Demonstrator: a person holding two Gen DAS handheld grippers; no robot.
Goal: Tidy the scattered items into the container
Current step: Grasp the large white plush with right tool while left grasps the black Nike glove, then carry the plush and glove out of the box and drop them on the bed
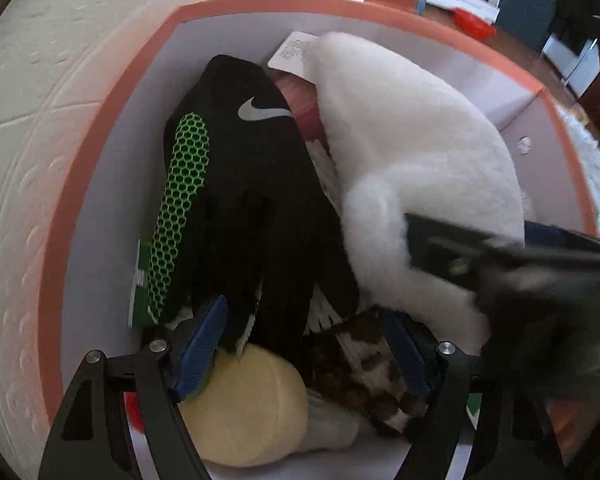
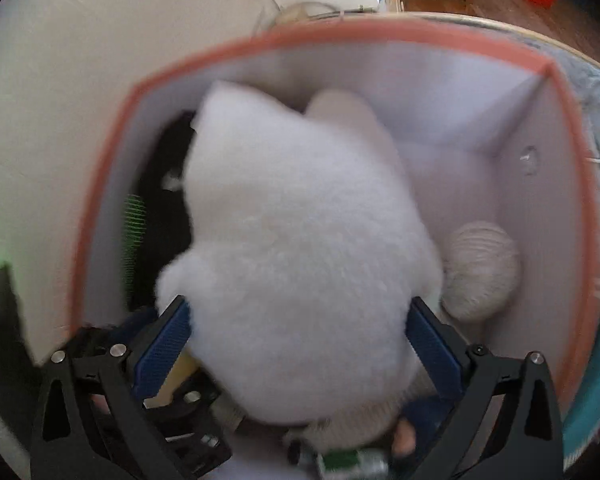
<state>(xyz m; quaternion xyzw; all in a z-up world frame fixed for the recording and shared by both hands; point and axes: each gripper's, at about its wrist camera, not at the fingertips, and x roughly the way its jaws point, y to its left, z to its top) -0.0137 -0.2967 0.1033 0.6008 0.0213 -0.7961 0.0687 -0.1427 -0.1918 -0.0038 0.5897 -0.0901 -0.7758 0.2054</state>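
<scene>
Both grippers reach into a box (image 1: 112,92) with an orange rim and white walls. In the left wrist view a black and green glove (image 1: 236,184) lies inside beside a white fluffy item (image 1: 412,152). My left gripper (image 1: 304,344) is open, its blue pads either side of the glove's cuff, a brown patterned cloth (image 1: 360,372) and a yellow ball (image 1: 252,404). In the right wrist view my right gripper (image 2: 300,340) is open wide around the white fluffy item (image 2: 300,240), pads touching its sides. The right gripper also shows in the left wrist view (image 1: 500,264).
A pale yarn ball (image 2: 480,272) lies in the box's right corner (image 2: 540,80). A white label card (image 1: 292,54) leans at the back wall. The box stands on a white textured surface (image 1: 40,80). Cluttered shelves and a red tray (image 1: 474,24) lie beyond.
</scene>
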